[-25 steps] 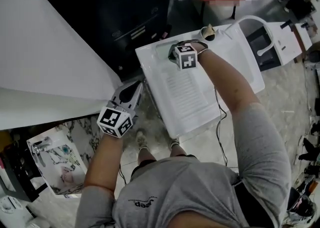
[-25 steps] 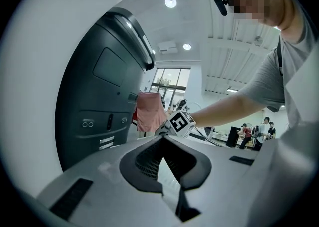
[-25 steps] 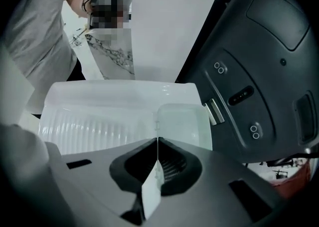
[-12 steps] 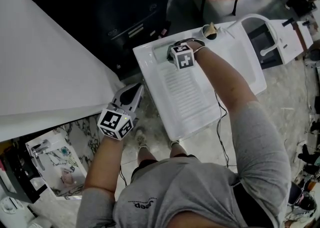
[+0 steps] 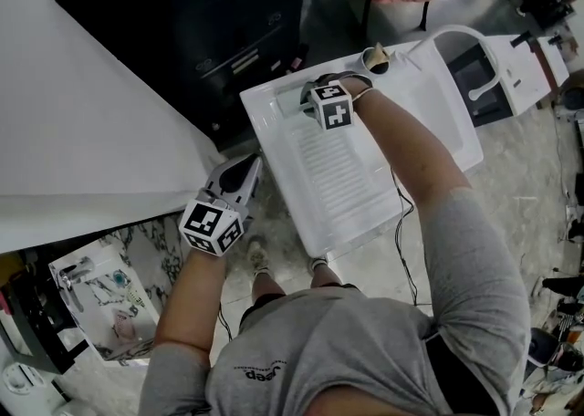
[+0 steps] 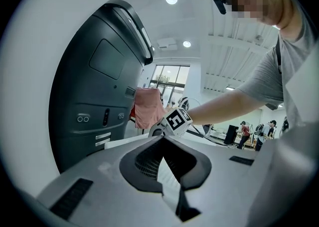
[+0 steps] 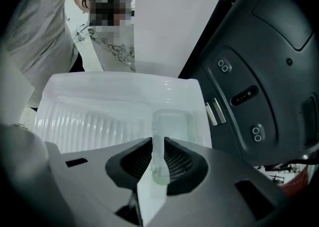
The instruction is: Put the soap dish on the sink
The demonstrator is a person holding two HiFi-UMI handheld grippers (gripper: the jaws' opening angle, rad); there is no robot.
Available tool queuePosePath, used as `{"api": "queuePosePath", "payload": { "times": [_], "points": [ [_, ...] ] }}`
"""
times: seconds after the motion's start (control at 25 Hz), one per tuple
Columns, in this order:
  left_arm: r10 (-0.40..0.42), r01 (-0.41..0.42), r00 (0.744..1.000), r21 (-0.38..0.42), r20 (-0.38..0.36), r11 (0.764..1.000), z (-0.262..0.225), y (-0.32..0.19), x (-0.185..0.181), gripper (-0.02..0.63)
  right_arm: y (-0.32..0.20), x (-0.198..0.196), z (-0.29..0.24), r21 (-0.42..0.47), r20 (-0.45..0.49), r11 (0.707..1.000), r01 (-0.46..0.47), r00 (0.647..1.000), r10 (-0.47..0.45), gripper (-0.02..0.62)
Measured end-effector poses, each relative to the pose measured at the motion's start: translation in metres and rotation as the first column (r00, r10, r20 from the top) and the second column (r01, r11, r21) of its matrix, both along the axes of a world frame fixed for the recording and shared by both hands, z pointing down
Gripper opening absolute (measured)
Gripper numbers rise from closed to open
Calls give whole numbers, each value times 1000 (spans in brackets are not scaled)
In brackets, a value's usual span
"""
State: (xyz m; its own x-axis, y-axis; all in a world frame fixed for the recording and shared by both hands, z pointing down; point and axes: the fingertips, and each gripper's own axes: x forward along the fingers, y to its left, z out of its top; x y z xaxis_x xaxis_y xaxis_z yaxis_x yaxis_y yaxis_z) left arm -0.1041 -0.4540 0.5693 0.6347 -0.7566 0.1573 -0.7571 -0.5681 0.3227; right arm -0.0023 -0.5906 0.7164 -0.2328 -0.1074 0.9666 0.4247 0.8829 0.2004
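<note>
The soap dish point(image 7: 174, 121) is a pale, see-through rectangular tray. It lies tilted over the far left corner of the white sink unit point(image 7: 89, 116), and my right gripper point(image 7: 158, 144) is shut on its near rim. In the head view the right gripper point(image 5: 308, 98) and the soap dish point(image 5: 290, 93) are at the top corner of the ribbed drainboard point(image 5: 342, 182). My left gripper point(image 5: 248, 166) hangs off the sink's left edge above the floor, jaws together and holding nothing. From the left gripper point(image 6: 163, 144) I look across at the right gripper's marker cube point(image 6: 178, 120).
A tall dark machine point(image 5: 210, 13) stands right behind the sink's corner. A white panel point(image 5: 82, 113) is at the left. The basin point(image 5: 429, 95) with its curved tap point(image 5: 474, 40) lies to the right, with a small cup point(image 5: 376, 58) on the rim. Marble-patterned clutter point(image 5: 100, 296) sits lower left.
My right gripper has edged slightly left along the sink's corner, still holding the soap dish. The left gripper has hardly moved.
</note>
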Motion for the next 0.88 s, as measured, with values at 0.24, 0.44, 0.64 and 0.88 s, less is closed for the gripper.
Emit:
{"api": "queuePosePath", "payload": {
  "times": [0.24,0.44,0.64,0.88],
  "points": [
    [-8,8,1000,33,20,999,-20,-1,1,14,0,-8,-63,-12,205,990,-138,969,137,130],
    [-7,4,999,77,41,997,-49,0,7,14,11,-7,-141,-138,450,936,-323,822,349,120],
    [-14,8,999,103,53,995,-77,5,13,14,33,20,-210,-323,612,831,-454,570,549,109],
    [-30,21,997,127,73,992,-103,12,10,14,63,58,-241,-416,670,730,-543,359,649,97]
  ]
}}
